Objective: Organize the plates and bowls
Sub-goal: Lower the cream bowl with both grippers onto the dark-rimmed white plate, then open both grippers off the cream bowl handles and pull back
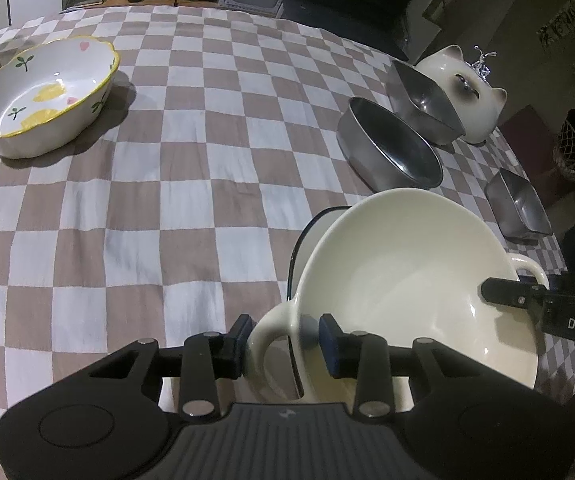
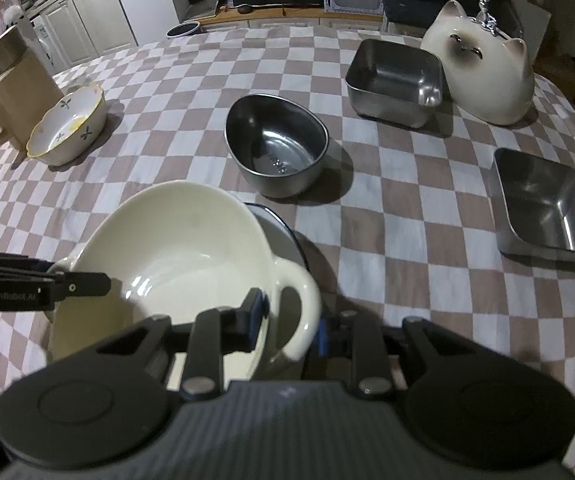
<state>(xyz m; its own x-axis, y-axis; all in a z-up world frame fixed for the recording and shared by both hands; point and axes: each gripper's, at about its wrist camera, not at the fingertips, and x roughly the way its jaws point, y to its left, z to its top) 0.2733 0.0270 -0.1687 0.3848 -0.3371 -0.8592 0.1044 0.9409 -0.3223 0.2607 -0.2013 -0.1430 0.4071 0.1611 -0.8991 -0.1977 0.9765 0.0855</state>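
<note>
Covering the table, a checkered cloth (image 2: pixel 387 240).

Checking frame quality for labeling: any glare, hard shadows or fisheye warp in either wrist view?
Left wrist: checked tablecloth bows strongly toward the edges, corners vignetted black, background dim. Right wrist: bright highlights inside the round steel bowl and square steel tray, with dark shadows to their right; the cream two-handled ceramic bowl looks soft up close.
</note>
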